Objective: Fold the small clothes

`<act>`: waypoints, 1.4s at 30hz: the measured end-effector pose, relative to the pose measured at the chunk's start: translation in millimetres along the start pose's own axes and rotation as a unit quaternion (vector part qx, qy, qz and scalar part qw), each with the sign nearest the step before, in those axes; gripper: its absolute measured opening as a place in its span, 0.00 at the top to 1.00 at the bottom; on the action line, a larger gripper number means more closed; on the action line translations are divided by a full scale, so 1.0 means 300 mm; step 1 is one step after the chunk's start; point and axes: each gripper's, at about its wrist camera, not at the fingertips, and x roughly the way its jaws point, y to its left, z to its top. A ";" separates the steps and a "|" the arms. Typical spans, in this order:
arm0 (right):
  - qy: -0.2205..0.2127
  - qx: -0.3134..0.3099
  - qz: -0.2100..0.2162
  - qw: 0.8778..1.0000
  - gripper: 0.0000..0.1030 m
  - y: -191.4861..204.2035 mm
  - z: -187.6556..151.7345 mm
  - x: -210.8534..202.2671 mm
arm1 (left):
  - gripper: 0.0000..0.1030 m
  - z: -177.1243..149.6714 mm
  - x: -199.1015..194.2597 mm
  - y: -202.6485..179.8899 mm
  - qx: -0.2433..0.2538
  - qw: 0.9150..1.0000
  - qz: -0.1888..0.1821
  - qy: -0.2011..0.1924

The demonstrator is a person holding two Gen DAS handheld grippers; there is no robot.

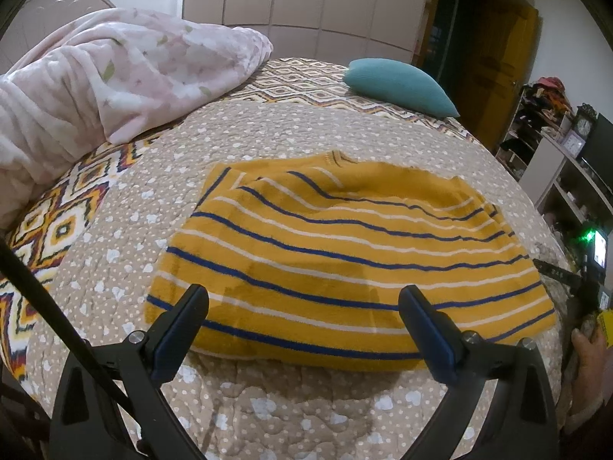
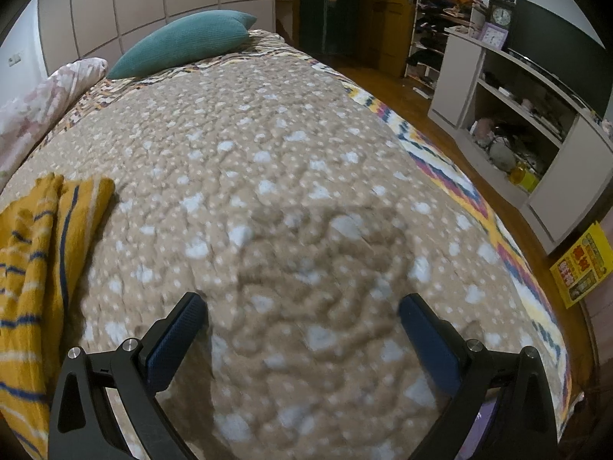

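Both tools gape above quilt (image 2: 306,191), beside sweater (image 1: 345,253).

Near edge of the yellow striped sweater (image 1: 345,260) partly hidden behind both finger pads of the left gripper (image 1: 304,299). In the right wrist view, cut off by the left edge, far to the left of the right gripper (image 2: 302,306). Quilt (image 2: 299,253) just ahead of those fingers blurry. Shelf things (image 2: 502,145) far off to the right too small to tell.
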 end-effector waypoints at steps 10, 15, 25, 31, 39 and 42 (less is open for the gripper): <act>-0.001 -0.002 -0.014 1.000 0.00 0.079 0.055 0.044 | 0.04 0.004 0.021 -0.019 0.007 1.000 -0.002 0.007; 0.000 0.002 -0.009 1.000 0.00 0.067 0.051 0.045 | 0.04 0.009 0.007 -0.007 0.008 1.000 -0.001 -0.006; 0.000 0.004 -0.007 1.000 0.00 0.067 0.047 0.039 | 0.04 -0.013 0.018 -0.008 0.002 1.000 -0.005 0.005; 0.000 0.004 -0.007 1.000 0.00 0.068 0.048 0.040 | 0.04 -0.014 0.020 -0.006 -0.006 1.000 -0.010 0.008; 0.000 0.004 -0.007 1.000 0.00 0.070 0.048 0.040 | 0.04 -0.020 0.011 0.000 0.008 1.000 0.006 -0.003; 0.000 0.004 -0.008 1.000 0.00 0.070 0.048 0.040 | 0.04 -0.025 0.009 0.010 0.007 1.000 0.015 -0.004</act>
